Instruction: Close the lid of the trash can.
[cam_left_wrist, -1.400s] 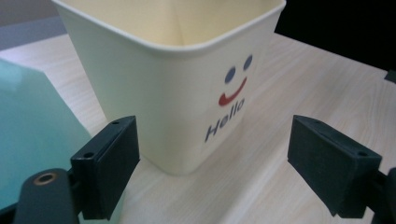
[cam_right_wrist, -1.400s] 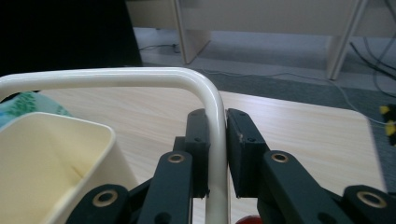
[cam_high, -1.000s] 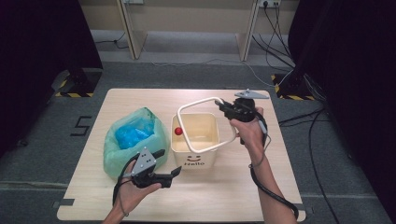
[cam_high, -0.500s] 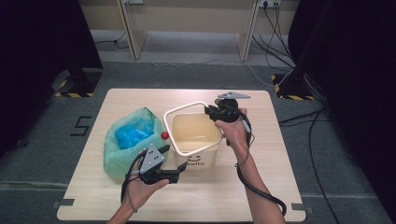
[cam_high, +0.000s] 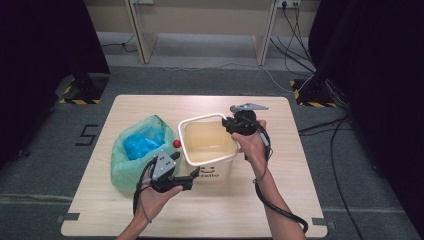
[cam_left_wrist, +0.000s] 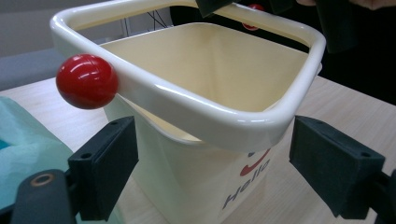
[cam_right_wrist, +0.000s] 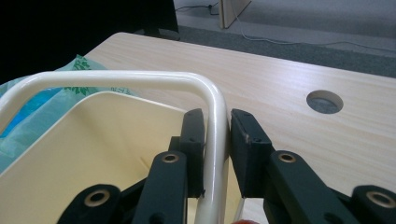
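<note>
Glossy cream bucket (cam_high: 207, 145), rounded handle (cam_right_wrist: 140, 79)

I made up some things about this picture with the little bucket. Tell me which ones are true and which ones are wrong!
1. The bucket is cream coloured and has nothing inside. True.
2. The right gripper has the bucket's handle between its jaws. True: its jaws have just been opening a little, with the handle between them.
3. The knob on the side of the bucket is blue. False: it is red.
4. The green bag sits on the table to the right of the bucket in the high view. False: it sits to the left.
5. The left gripper is squeezed shut on the bucket. False: its jaws stand open on either side of the bucket's near corner.
</note>
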